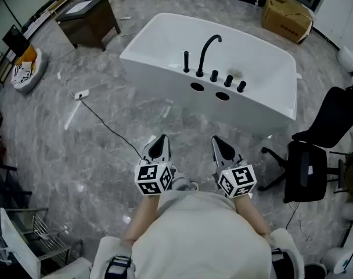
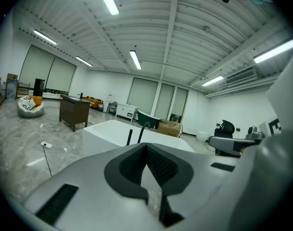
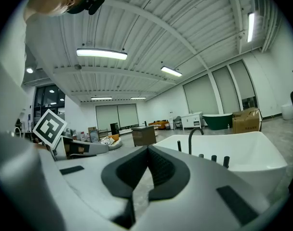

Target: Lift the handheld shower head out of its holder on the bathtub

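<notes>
The white bathtub (image 1: 165, 81) stands on the grey floor ahead of me. On its near rim the handheld shower head (image 1: 186, 61) stands upright as a slim black stick in its holder, left of the curved black faucet (image 1: 206, 48) and three black knobs. It also shows as a small stick in the left gripper view (image 2: 129, 136) and the right gripper view (image 3: 179, 145). My left gripper (image 1: 159, 139) and right gripper (image 1: 218, 140) are held close to my body, well short of the tub. Both are shut with nothing between their pads.
A brown desk (image 1: 89, 19) stands at the far left and a cardboard box (image 1: 287, 15) behind the tub. A black office chair (image 1: 316, 156) sits to my right. A power strip (image 1: 81, 95) and its cable (image 1: 104, 124) lie on the floor left of the tub.
</notes>
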The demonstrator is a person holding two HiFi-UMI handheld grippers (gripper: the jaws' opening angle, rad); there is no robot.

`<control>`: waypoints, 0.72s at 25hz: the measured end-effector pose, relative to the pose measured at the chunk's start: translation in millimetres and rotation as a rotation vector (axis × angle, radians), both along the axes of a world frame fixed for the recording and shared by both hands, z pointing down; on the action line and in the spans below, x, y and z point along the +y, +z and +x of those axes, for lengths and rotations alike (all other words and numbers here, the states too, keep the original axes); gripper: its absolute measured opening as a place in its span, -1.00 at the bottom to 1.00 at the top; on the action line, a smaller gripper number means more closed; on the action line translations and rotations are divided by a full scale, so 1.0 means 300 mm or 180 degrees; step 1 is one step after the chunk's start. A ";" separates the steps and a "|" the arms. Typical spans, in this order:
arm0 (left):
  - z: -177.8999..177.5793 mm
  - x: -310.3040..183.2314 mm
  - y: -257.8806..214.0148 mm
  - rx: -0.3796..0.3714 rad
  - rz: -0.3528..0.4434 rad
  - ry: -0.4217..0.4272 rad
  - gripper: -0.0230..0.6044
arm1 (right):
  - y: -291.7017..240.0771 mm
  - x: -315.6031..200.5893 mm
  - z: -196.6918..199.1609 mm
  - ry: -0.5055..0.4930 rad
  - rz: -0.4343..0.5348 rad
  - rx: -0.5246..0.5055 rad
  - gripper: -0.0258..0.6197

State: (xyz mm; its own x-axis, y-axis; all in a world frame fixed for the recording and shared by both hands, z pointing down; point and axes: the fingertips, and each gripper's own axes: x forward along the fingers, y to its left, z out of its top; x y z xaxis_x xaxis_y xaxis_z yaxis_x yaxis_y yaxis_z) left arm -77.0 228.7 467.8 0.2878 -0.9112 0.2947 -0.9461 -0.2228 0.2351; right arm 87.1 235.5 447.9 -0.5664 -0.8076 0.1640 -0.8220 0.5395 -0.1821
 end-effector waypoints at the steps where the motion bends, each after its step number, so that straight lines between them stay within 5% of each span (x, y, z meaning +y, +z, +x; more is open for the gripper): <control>1: 0.000 0.002 -0.003 0.0002 0.0005 -0.0007 -0.86 | 0.001 0.005 0.001 -0.0005 -0.0002 -0.0001 -0.86; 18: 0.064 -0.081 0.050 0.0059 -0.0126 0.0073 -0.86 | 0.016 -0.084 0.010 -0.0173 -0.0022 -0.0090 -0.86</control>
State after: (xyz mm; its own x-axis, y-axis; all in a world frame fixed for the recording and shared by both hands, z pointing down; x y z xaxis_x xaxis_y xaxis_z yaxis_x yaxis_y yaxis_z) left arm -57.9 204.5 482.9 0.3143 -0.8920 0.3249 -0.9362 -0.2346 0.2617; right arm 90.0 210.5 452.8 -0.6138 -0.7745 0.1530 -0.7861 0.5818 -0.2086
